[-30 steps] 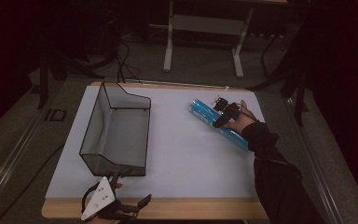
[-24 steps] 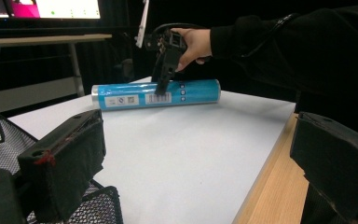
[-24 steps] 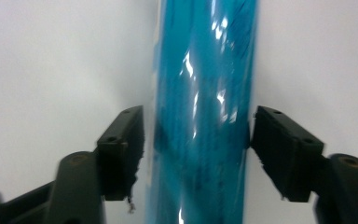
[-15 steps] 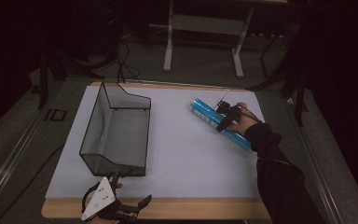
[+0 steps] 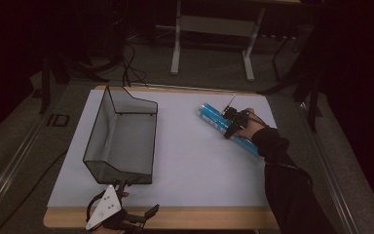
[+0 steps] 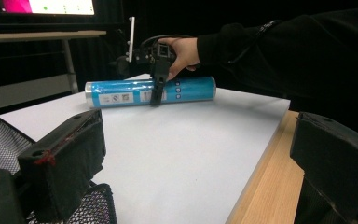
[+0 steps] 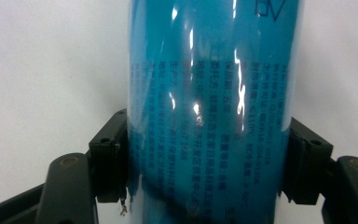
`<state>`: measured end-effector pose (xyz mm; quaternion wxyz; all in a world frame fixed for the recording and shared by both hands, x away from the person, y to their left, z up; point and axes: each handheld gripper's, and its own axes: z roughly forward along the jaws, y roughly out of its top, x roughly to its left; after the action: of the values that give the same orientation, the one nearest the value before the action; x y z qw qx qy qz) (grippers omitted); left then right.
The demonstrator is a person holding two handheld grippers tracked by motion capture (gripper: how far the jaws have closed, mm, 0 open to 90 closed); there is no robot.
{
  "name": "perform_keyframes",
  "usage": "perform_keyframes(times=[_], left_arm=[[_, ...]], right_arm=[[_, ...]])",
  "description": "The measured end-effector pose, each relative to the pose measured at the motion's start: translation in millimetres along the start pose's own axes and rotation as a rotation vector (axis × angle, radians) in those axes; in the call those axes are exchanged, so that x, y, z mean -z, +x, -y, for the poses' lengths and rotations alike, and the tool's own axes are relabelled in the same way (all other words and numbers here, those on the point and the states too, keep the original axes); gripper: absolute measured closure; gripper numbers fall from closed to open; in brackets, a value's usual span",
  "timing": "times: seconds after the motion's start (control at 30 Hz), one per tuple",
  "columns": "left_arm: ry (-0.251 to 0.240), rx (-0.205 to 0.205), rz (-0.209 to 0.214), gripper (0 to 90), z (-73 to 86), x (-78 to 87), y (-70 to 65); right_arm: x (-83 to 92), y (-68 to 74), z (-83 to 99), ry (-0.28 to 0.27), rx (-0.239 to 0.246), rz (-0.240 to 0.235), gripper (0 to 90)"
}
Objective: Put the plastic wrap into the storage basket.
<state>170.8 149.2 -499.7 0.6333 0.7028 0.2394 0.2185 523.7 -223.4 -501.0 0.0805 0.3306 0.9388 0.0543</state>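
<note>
Right hand-held gripper clamped on the blue tube, basket waiting on the left

Nearest the person, the left hand-held gripper (image 5: 148, 213) hangs at the bench (image 5: 190, 165) front edge with jaws wide open, nothing between them, just in front of the wire basket (image 5: 121, 141). Farther out, the right hand-held gripper (image 5: 230, 128) has just been closing and now pinches the blue tube (image 7: 209, 116) across its middle, both pads (image 7: 109, 149) pressed on the sides, while it lies flat on the far right of the bench. I'd lift it level, since a mid-body grip on slick wrap could slip or tip. If it's headed for the basket, the tall back wall is what to clear.
</note>
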Motion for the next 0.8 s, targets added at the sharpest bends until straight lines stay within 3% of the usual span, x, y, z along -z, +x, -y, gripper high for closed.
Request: perform_keyframes(times=[0.2, 0.37, 0.5, 0.8], left_arm=[[0.003, 0.001, -0.004, 3.8, 0.3, -0.6, 0.9], [0.009, 0.000, -0.005, 3.8, 0.4, -2.0, 0.3], [0.009, -0.005, -0.008, 3.9, 0.2, -1.7, 0.0], [0.008, -0.007, -0.012, 4.0, -0.5, -2.4, 0.2]], right_arm=[[5.0, -3.0, 2.0, -0.020, -0.079, -0.045, 31.7], [19.6, -2.0, 0.9, -0.046, -0.097, -0.047, 31.8], [43.5, -1.8, 2.7, -0.156, -0.151, -0.062, 31.8], [76.5, 6.1, 0.3, -0.287, -0.218, -0.079, 31.8]])
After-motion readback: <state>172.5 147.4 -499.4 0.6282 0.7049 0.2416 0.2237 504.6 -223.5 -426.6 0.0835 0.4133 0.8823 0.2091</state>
